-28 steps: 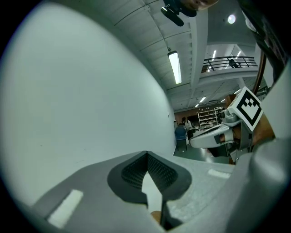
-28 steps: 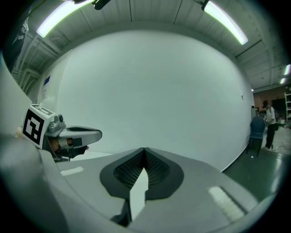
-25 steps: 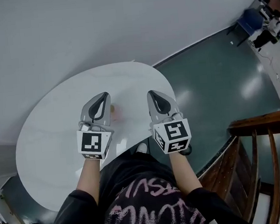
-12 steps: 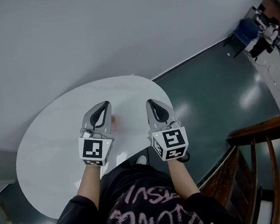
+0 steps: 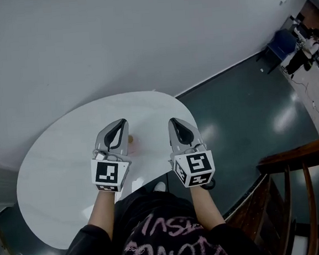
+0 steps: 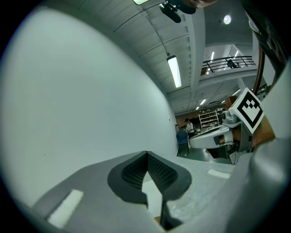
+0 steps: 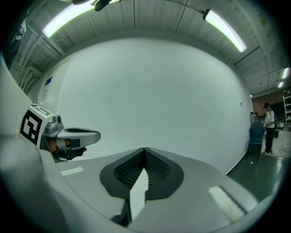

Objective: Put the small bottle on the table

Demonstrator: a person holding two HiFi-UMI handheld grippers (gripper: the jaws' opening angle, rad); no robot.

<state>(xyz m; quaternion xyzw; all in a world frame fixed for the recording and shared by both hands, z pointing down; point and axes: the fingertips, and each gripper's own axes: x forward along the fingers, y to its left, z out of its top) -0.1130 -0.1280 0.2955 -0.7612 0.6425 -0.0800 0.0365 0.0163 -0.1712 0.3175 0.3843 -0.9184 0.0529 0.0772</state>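
Observation:
A small pale bottle (image 5: pixel 131 139) with a tan top rests on the round white table (image 5: pixel 62 155), just right of my left gripper (image 5: pixel 121 123). A sliver of tan (image 6: pixel 157 220) shows low between the jaws in the left gripper view. The left gripper (image 6: pixel 146 154) is shut, its tips meeting with nothing between them. My right gripper (image 5: pixel 174 121) hovers over the table's right part, a hand's width from the bottle. It is also shut and empty (image 7: pixel 144 150). Each gripper appears in the other's view: the right one (image 6: pixel 200 141) and the left one (image 7: pixel 93 134).
A plain white wall (image 5: pixel 113 39) rises behind the table. Dark green floor (image 5: pixel 246 105) lies to the right, with a wooden railing (image 5: pixel 301 161) at the lower right and a blue chair (image 5: pixel 282 41) far off. The table's near edge runs under my forearms.
The head view has shifted a little. Both grippers and the bottle keep the same places over the table, and both grippers stay shut.

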